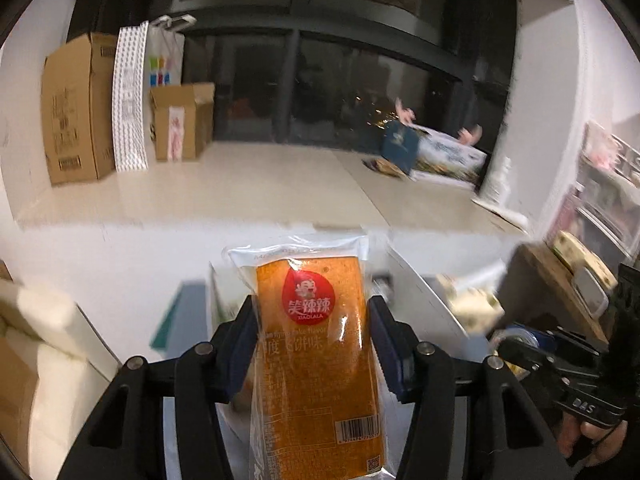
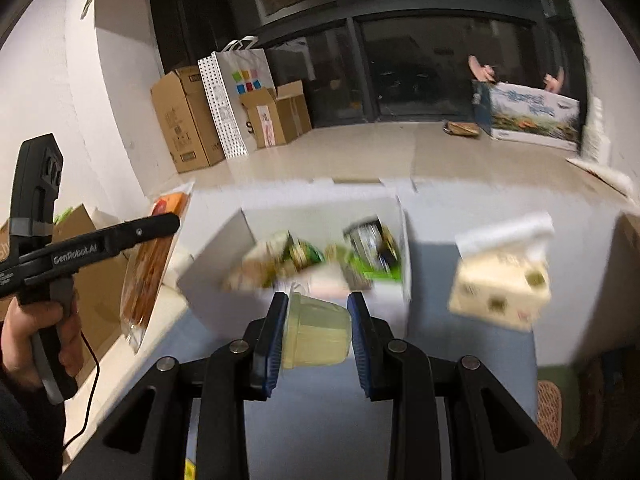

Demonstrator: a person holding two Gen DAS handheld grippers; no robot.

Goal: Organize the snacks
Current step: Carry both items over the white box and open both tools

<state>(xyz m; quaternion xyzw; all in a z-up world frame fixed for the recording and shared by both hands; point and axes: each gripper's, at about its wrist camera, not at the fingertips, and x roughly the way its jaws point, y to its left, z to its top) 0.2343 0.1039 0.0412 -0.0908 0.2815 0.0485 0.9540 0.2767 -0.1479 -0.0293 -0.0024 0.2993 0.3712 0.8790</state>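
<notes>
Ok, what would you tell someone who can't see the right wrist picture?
The right gripper holds a pale green cup between its jaws, in front of a white box of snacks. At left, the left gripper holds an orange snack packet.

The orange snack packet (image 1: pixel 316 344) is glossy clear plastic film with light glare on its face, its sealed top edge transparent. The left gripper (image 1: pixel 312 320) has matt black plastic arms, shiny round metal pivot pins and ribbed blue rubbery pads (image 1: pixel 244 344). The right gripper (image 2: pixel 318 328) is built the same, and grips a pale green, translucent plastic cup (image 2: pixel 316 332) with a smooth, dull wall. Beyond it the white box (image 2: pixel 216 276) looks like matt card. The far brown cartons (image 2: pixel 184 120) are plain matt cardboard; the floor (image 2: pixel 360 152) is smooth, pale and faintly glossy.
</notes>
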